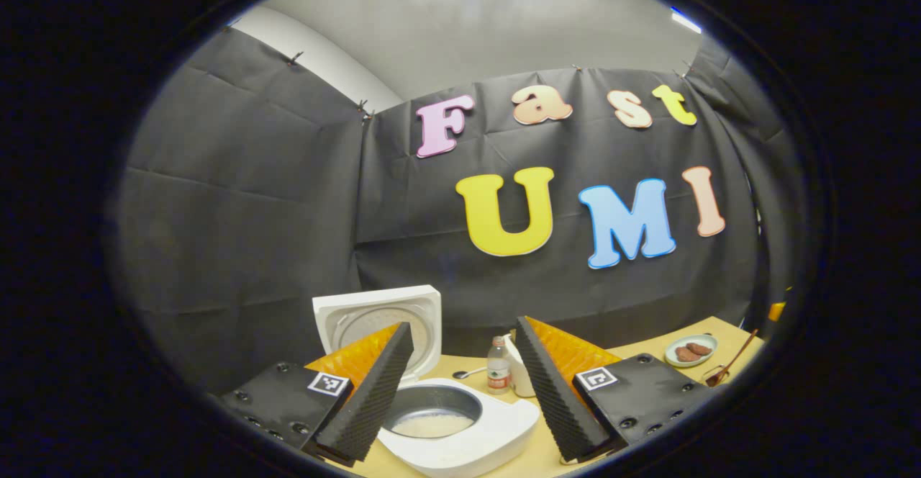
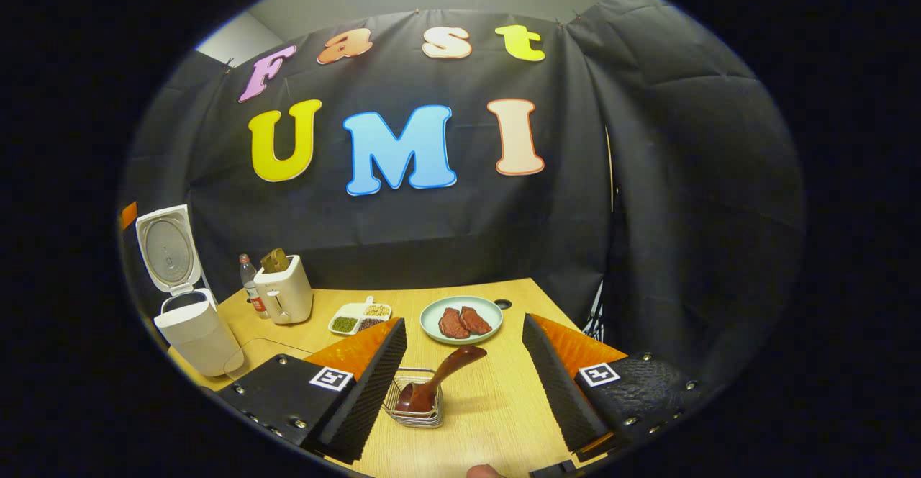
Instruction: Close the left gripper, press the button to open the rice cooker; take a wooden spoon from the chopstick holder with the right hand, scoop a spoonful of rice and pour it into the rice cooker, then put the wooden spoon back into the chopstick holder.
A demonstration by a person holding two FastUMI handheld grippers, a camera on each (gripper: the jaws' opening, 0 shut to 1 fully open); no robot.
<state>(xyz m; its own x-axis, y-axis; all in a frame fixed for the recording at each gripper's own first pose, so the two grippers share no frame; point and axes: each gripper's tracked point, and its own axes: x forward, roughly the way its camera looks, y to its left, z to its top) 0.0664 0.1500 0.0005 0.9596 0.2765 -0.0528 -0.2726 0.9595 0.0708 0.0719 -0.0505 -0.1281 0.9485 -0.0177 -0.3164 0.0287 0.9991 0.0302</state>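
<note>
The white rice cooker [image 1: 475,442] stands open just ahead of my left gripper [image 1: 460,399], its lid [image 1: 374,319] raised and white rice lying in the inner pot [image 1: 432,409]. That gripper is open, with nothing between its fingers. In the right gripper view the cooker [image 2: 194,330] sits at the far left. A dark wooden spoon [image 2: 440,373] rests bowl-down in the wire chopstick holder [image 2: 416,407], its handle leaning up to the right. My right gripper [image 2: 460,384] is open, its fingers apart on either side of the spoon and holder without touching them.
A white toaster [image 2: 284,294] and a bottle [image 2: 248,280] stand behind the cooker. A divided dish of beans and grains [image 2: 360,317] and a plate of meat [image 2: 460,319] lie mid-table. A metal spoon [image 1: 468,373] lies by the bottle [image 1: 498,373]. The table's right edge is close.
</note>
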